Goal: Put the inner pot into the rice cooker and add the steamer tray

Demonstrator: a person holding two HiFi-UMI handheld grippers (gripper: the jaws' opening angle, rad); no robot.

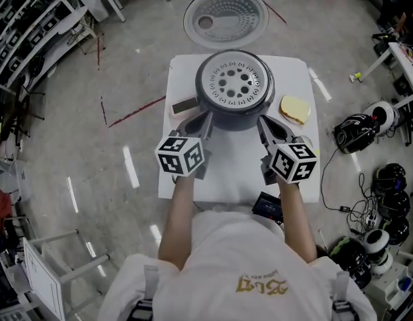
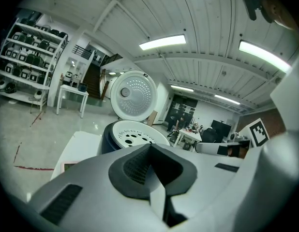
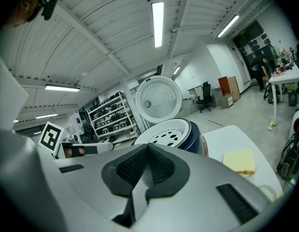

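One white square table (image 1: 301, 72) fills the middle of the head view, standing on a glossy grey floor (image 1: 126, 52) crossed by red tape lines (image 1: 136, 111). Loaded shelves (image 1: 19, 25) run along the upper left, and helmets (image 1: 387, 179) with trailing cables crowd the right edge.

At the table's upper middle stands the dark rice cooker (image 1: 236, 116), its lid (image 1: 225, 17) swung open toward the top of the frame. The white perforated steamer tray (image 1: 233, 82) sits in the cooker's mouth and covers whatever lies beneath it. Right of the cooker lies a yellow sponge-like slab (image 1: 295, 109); left of it, a small brown block (image 1: 183, 105). A black device (image 1: 268, 206) lies at the table's lower edge.

The left gripper (image 1: 205, 116) and right gripper (image 1: 262, 119) point at the cooker from below, just beside its body. Each has its fingers pressed together with nothing between them.
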